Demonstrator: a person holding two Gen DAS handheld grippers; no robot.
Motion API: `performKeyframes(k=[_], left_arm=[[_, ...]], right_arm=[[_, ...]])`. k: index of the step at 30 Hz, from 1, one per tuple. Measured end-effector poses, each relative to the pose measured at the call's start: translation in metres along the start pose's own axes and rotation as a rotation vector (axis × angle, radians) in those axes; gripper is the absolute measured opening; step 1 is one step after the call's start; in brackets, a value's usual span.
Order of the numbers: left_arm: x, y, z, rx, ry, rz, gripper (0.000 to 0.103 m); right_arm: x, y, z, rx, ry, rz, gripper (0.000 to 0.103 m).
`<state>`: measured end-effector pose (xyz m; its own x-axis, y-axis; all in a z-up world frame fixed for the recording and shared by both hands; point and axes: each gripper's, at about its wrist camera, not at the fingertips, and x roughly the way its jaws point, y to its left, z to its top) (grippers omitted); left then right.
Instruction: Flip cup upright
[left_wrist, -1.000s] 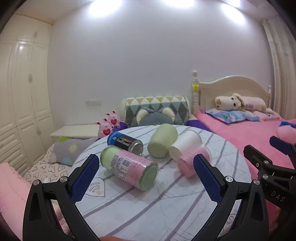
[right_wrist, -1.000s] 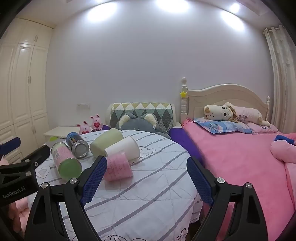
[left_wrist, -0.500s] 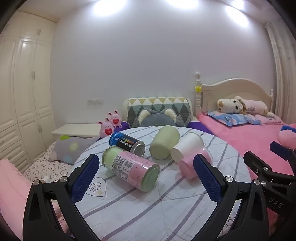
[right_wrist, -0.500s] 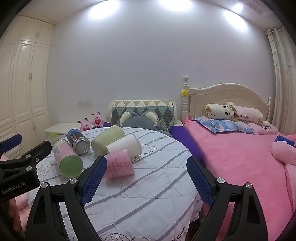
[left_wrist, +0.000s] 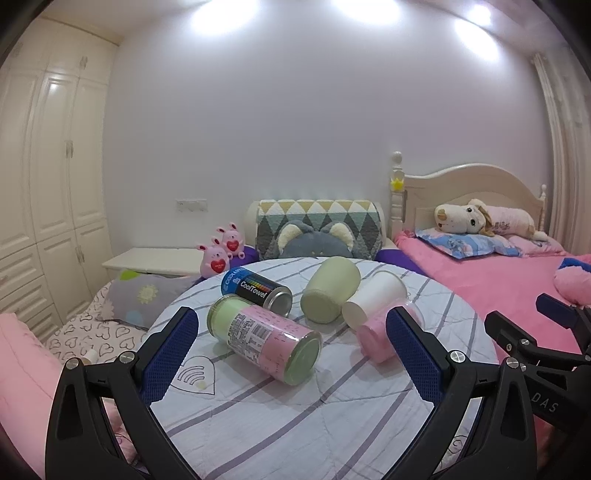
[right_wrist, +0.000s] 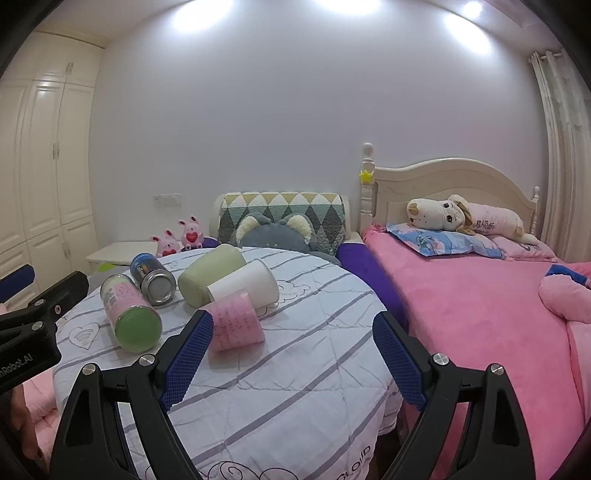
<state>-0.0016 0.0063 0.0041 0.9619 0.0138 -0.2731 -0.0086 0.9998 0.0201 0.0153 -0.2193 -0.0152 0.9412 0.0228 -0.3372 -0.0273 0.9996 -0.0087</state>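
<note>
While you are holding both grippers above the near edge of the table (left_wrist: 295, 424), neither is gripping anything: the left gripper (left_wrist: 293, 354) is standing wide open with its blue pads (left_wrist: 170, 354) framing the cluster of containers, and the right gripper (right_wrist: 293, 362) is likewise spread wide, empty, hanging over the table's right near edge beside the bed (right_wrist: 480, 314).

Five containers are lying on their sides near the middle of the table, toward its far edge. The white cup (left_wrist: 375, 301) is lying tipped with its mouth facing the table's right edge and its base pointing at you in the left view. It is resting against the green cup (left_wrist: 330, 290) on its left and touching the pink cup (left_wrist: 376, 338), which is lying just nearer to you. The can (left_wrist: 256, 291) is sitting left of the green cup, and the jar (left_wrist: 266, 341) with the pink label is lying nearest the left edge, just in front of the can.

Your right gripper's left pad (right_wrist: 188, 360) is overlapping the pink cup (right_wrist: 236, 325) in the right view; you cannot tell whether it is touching.
</note>
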Motion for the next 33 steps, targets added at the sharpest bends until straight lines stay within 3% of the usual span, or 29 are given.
performKeyframes(k=[33], left_arm=[[0.0007,0.0049,-0.0014,-0.004,0.0,0.01,0.103]], right_arm=[[0.0011,0.003,0.002,-0.037,0.037,-0.024,0.09]])
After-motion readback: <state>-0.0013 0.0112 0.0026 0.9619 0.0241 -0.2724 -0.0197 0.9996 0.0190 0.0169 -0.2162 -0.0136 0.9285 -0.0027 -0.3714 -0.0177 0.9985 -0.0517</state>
